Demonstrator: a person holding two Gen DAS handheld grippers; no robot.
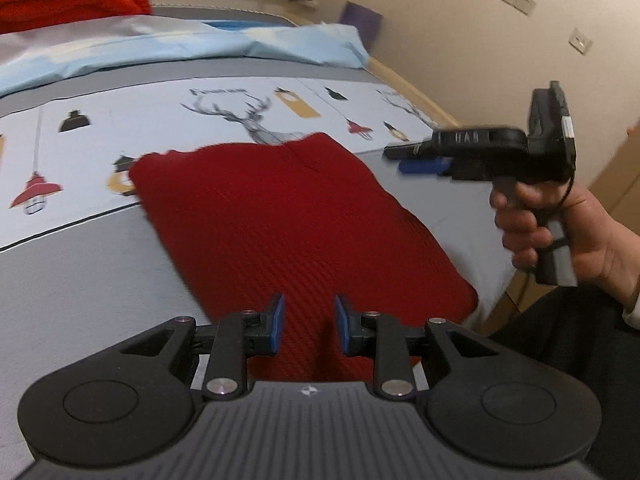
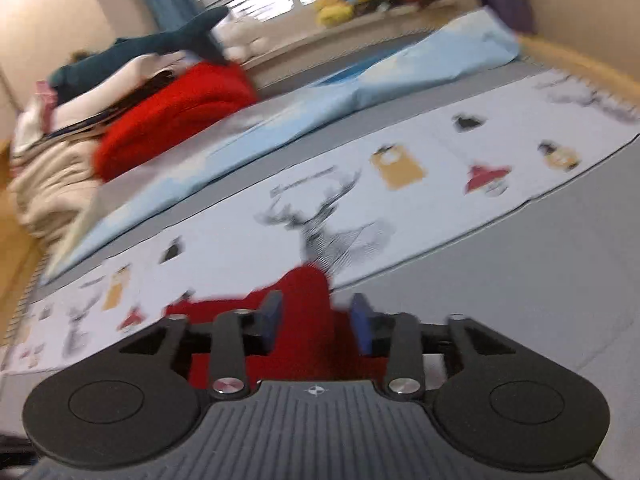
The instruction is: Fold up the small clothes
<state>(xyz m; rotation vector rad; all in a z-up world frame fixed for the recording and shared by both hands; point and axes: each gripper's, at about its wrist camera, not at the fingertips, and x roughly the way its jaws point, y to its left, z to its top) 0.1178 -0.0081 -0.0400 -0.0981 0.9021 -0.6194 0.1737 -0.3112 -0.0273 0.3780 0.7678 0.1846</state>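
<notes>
Red knit garment lies flat on the bed, partly over the printed deer sheet. Left gripper hovers over its near edge, jaws apart, nothing held. Right gripper is off to the right above the bed, jaws apart, empty too. Right hand wraps its handle. Light blue pillow sits beyond the garment.
</notes>
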